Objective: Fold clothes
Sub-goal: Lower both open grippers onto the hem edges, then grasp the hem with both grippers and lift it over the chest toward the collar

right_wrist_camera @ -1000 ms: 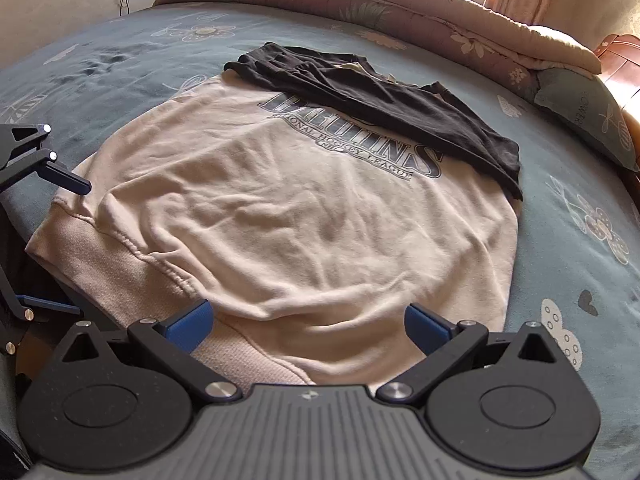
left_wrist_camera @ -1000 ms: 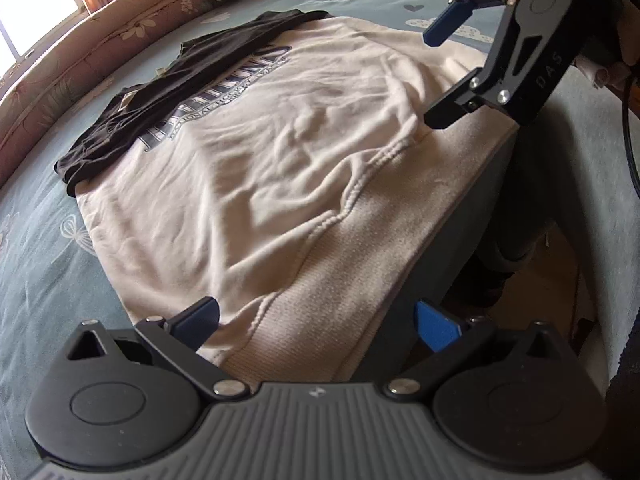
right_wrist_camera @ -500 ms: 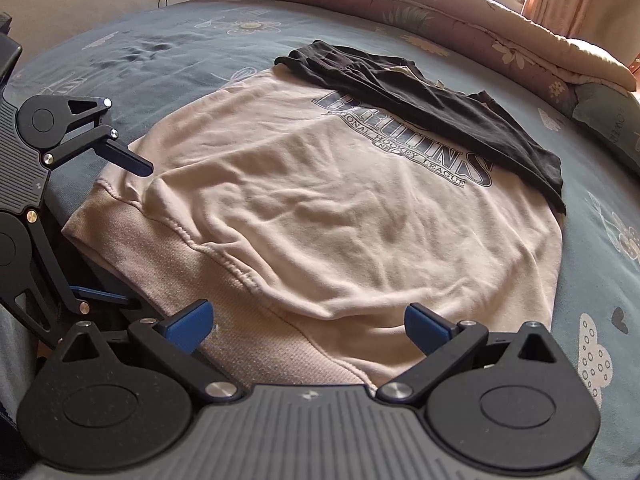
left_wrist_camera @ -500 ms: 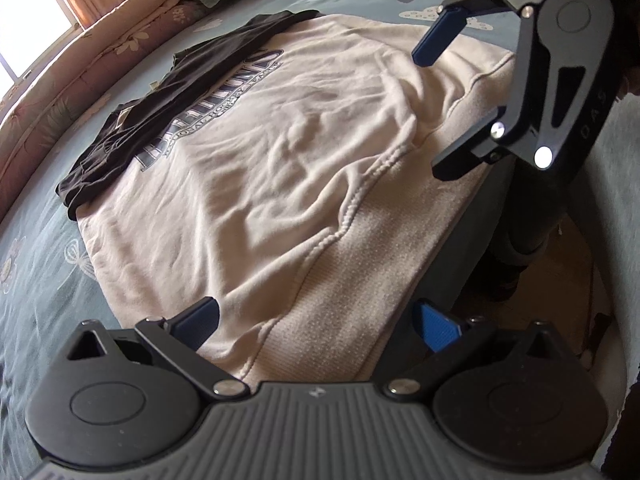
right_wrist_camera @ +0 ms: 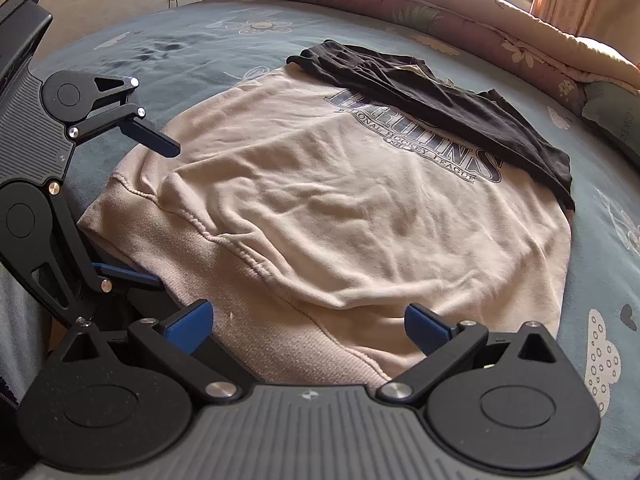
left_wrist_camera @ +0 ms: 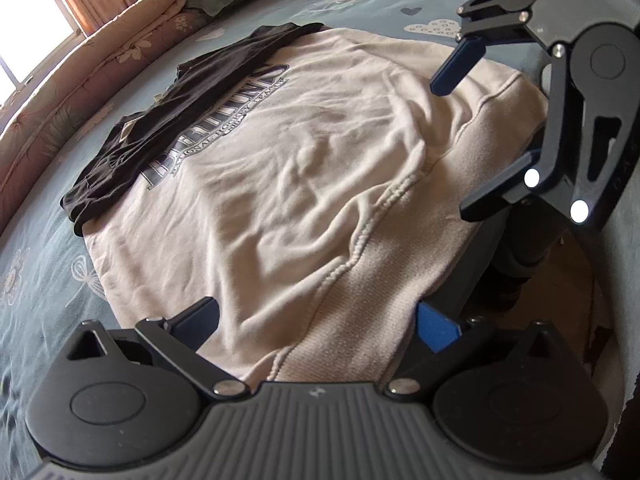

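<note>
A cream sweatshirt [left_wrist_camera: 304,168] lies spread flat on the bed [right_wrist_camera: 168,44], filling the middle of both views, its ribbed hem band [right_wrist_camera: 280,320] running across the lower part of each frame toward the mattress edge. A black garment [left_wrist_camera: 168,112] is draped across its far end, covering the top of the printed lettering [right_wrist_camera: 420,140] — upper left in the left wrist view, upper right in the right wrist view.

Both tongs hover at the hem with fingers spread wide and nothing between them: the left tongs [left_wrist_camera: 320,320] at the bottom of their own frame, the right tongs [right_wrist_camera: 308,322] likewise, each also showing at the side edge of the other's view.

The likeliest trouble, as I judge it, is a shallow bite. The hem is thick, springy ribbing over a softer, wrinkled fleece body, so narrow blue pads [right_wrist_camera: 188,322] could catch only the top layer and leave the back panel behind. Uneven lifting at the two corners would skew the fold. The loose black garment may also ride along or get trapped inside — it sits untethered on the slack fabric. The hem's lower-left end in the right wrist view seems to overhang the bed edge, which could drag the cloth off.
</note>
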`<move>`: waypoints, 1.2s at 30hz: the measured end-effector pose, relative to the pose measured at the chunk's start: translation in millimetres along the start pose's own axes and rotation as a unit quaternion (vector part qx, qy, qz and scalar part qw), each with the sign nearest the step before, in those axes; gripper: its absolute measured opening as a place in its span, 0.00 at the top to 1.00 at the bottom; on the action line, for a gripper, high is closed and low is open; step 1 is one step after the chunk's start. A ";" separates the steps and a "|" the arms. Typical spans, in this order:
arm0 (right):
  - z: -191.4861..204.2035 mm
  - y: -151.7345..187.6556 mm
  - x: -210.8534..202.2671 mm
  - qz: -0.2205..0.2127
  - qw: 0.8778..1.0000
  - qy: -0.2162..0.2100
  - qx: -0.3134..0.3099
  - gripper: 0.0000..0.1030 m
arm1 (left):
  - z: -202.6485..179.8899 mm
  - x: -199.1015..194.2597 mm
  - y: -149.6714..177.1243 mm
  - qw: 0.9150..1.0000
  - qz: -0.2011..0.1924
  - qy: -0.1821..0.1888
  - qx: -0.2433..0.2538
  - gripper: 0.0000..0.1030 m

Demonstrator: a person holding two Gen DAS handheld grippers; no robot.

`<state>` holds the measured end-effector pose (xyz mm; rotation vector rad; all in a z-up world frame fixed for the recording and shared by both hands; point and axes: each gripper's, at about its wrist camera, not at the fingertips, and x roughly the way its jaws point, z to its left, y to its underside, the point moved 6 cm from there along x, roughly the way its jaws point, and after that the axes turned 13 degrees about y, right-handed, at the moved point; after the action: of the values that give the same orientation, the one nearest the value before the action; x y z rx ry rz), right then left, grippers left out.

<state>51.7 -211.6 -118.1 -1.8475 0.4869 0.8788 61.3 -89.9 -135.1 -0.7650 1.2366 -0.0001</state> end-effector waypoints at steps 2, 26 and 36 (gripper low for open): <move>1.9 -0.9 -1.0 -0.004 1.000 -0.002 -0.001 0.00 | 1.3 -1.7 -1.8 1.000 -0.006 -0.003 -0.002 0.01; 37.3 -19.9 3.1 -0.086 0.986 0.097 -0.108 0.00 | -0.3 -4.7 -10.2 1.000 -0.023 0.009 -0.008 0.01; 31.2 -18.2 -6.1 -0.096 0.984 0.107 -0.107 0.00 | 11.8 2.1 -10.1 0.999 -0.016 -0.039 0.000 0.01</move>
<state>48.8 -176.0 -110.0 -2.1600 0.3471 0.6239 76.0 -92.2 -130.2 -0.7776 1.1495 0.0027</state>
